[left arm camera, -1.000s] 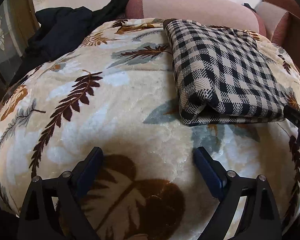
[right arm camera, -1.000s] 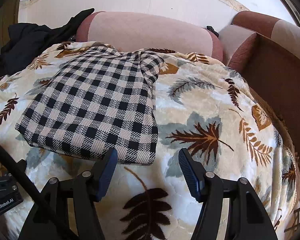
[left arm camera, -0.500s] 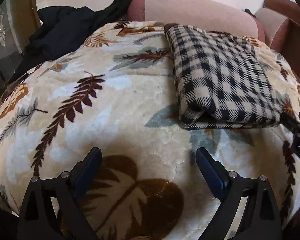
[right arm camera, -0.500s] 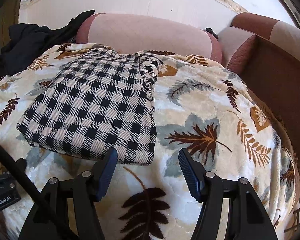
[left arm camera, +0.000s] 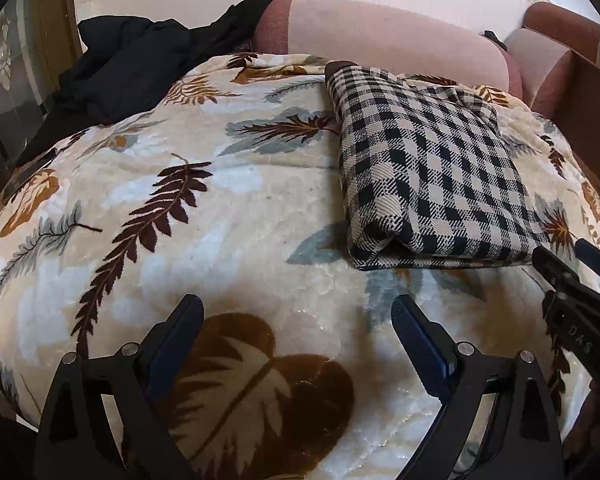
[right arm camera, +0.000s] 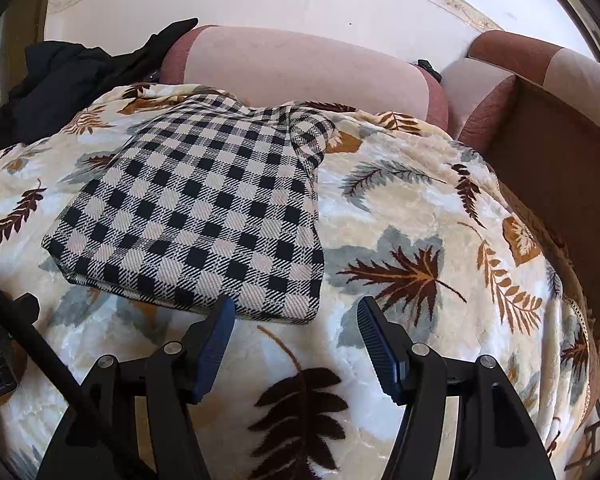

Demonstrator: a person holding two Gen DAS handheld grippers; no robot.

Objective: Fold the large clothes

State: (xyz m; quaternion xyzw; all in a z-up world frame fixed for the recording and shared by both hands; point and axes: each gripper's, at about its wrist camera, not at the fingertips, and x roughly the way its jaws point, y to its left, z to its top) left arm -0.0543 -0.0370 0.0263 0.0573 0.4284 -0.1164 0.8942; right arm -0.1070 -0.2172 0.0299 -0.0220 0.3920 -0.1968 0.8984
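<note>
A black-and-cream checked garment (left arm camera: 432, 176) lies folded into a thick rectangle on the leaf-patterned blanket (left arm camera: 204, 232); it also shows in the right wrist view (right arm camera: 204, 216). My left gripper (left arm camera: 296, 312) is open and empty, above the blanket to the near left of the garment. My right gripper (right arm camera: 296, 312) is open and empty, just in front of the garment's near right corner. The right gripper's body shows at the right edge of the left wrist view (left arm camera: 580, 304).
A pile of black clothing (left arm camera: 140, 60) lies at the back left of the sofa. Pink sofa back cushions (right arm camera: 300, 68) run behind the blanket. A brown armrest (right arm camera: 556, 152) rises on the right.
Both grippers have drawn back a little from the folded garment and stay open. The garment has not moved.
</note>
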